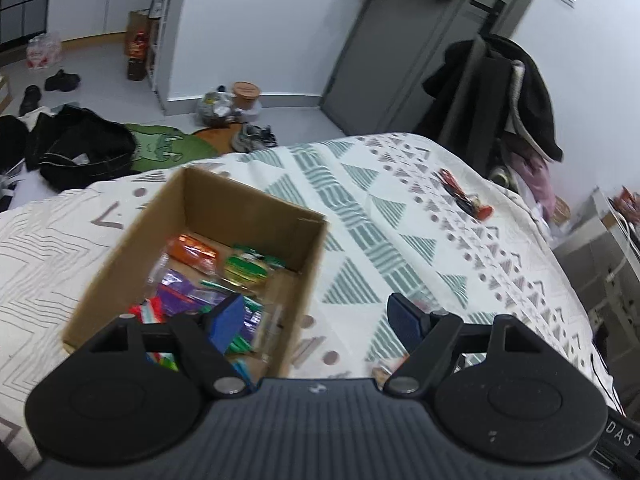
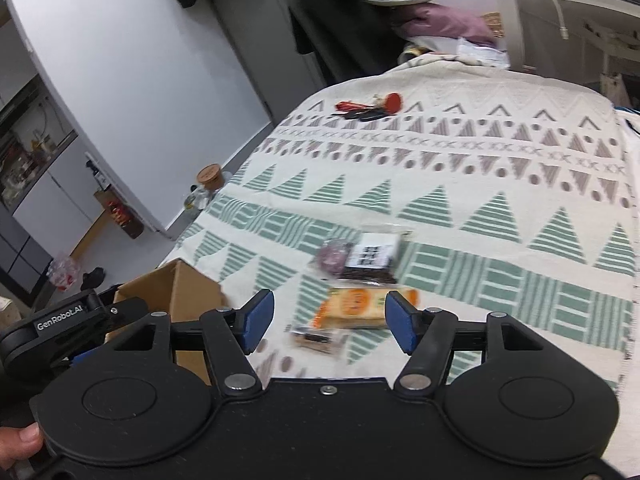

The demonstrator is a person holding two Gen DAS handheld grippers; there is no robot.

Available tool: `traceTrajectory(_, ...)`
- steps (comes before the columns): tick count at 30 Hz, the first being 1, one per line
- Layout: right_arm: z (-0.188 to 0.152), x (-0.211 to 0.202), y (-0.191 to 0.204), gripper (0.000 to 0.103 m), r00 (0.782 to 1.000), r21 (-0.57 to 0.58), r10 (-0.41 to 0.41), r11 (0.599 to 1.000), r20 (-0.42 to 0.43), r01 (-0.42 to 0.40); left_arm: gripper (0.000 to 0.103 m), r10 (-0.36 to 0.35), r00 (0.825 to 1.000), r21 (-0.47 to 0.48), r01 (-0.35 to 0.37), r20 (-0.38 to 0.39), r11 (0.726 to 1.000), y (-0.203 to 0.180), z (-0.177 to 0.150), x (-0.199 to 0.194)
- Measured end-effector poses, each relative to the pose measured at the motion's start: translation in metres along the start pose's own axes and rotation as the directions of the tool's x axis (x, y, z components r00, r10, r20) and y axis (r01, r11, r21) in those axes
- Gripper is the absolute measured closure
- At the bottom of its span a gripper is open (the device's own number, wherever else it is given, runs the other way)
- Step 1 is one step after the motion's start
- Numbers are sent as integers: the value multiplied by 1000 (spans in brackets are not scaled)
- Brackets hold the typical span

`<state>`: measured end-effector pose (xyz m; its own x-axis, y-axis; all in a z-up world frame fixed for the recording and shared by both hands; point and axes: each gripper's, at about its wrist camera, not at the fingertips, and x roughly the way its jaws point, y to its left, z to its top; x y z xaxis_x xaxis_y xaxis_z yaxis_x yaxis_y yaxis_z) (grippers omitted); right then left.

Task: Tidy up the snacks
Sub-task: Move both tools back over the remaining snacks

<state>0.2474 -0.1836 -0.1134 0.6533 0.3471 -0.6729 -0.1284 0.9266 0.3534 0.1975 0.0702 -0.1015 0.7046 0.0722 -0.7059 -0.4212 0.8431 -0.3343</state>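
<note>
A cardboard box (image 1: 256, 204) sits on the patterned bedspread (image 1: 400, 208) and holds several bright snack packets (image 1: 200, 276). My left gripper (image 1: 316, 322) hangs open over the box's near right corner, nothing between its fingers. In the right wrist view, an orange-labelled snack pack (image 2: 356, 306) lies just ahead of my open right gripper (image 2: 328, 322), between the lines of its fingers. A small clear packet (image 2: 316, 340) lies just in front of it, and a dark packet with a white label (image 2: 364, 258) lies farther off. The box's corner (image 2: 176, 292) shows at the left.
Red and black items (image 2: 370, 108) lie at the far end of the bedspread (image 2: 480, 184). Dark clothes (image 1: 80, 148) and shoes are on the floor beyond the bed. A coat hangs on a stand (image 1: 492, 92) by the grey door. A person's thumb (image 2: 20, 444) shows at lower left.
</note>
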Motion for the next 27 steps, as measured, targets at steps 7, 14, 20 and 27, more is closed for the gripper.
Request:
traceTrajectory(7,-3,-8,-32,31,1000,27,-28,999,4,28,26,-18,999,77,20,-31,997,-24,-17,6)
traceTrajectory(14,-9,1,-55,31,1000,96,-8,995,-24,11,26,-41,997,110,48,-66,993,-39,-35,20)
traceTrajectory(20,-9,15,-63,30,999,130,25,991,-36,-21,26,-50,994,122,61,-94,991,-48,-46,38)
traceTrajectory(27,-6,33,-72,31,998,160,45,986,-38,-38,26,-37,993,112,49,-108,992,-64,-54,67)
